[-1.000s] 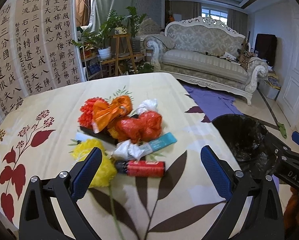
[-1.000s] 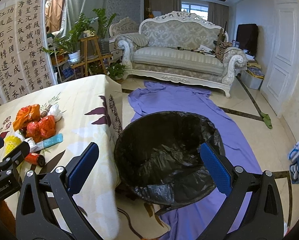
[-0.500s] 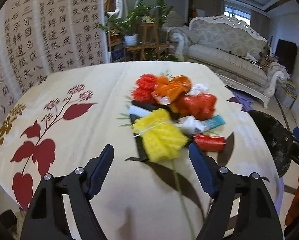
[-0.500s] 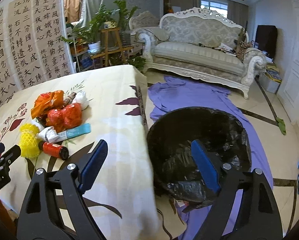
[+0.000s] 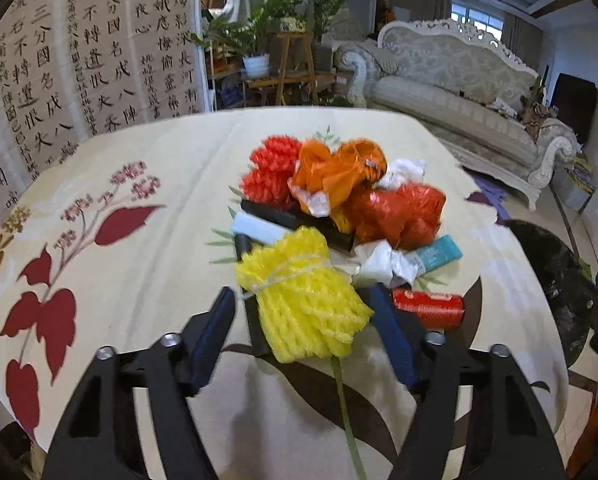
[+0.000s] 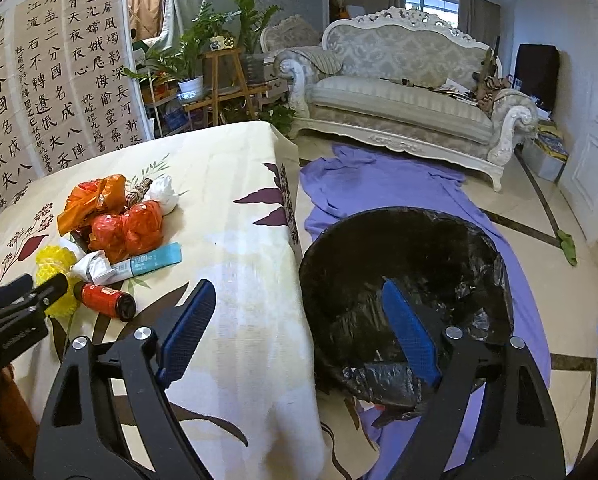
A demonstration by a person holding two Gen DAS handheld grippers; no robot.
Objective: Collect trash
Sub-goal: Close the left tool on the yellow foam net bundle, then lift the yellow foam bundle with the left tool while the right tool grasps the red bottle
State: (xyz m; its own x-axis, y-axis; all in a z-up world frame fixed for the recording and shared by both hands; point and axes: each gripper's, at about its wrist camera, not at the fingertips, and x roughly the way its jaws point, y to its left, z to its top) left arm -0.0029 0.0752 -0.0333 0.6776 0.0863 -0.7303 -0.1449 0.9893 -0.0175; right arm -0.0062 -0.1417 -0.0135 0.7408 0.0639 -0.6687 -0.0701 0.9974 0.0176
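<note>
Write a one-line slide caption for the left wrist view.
Left gripper, jaws closing around a yellow foam net at the near edge of a trash pile on the floral tablecloth.

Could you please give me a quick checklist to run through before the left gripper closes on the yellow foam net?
1. Yellow foam net sits between the left gripper's fingers, which have just been closing: ok.
2. Fingers pressing on the net: not ok, gaps show on both sides.
3. Black strip under the net clear of the grasp: cannot tell.
4. Red can outside the fingers: ok.
5. Black-lined trash bin open beside the table: ok.
6. Right gripper empty: ok.
</note>
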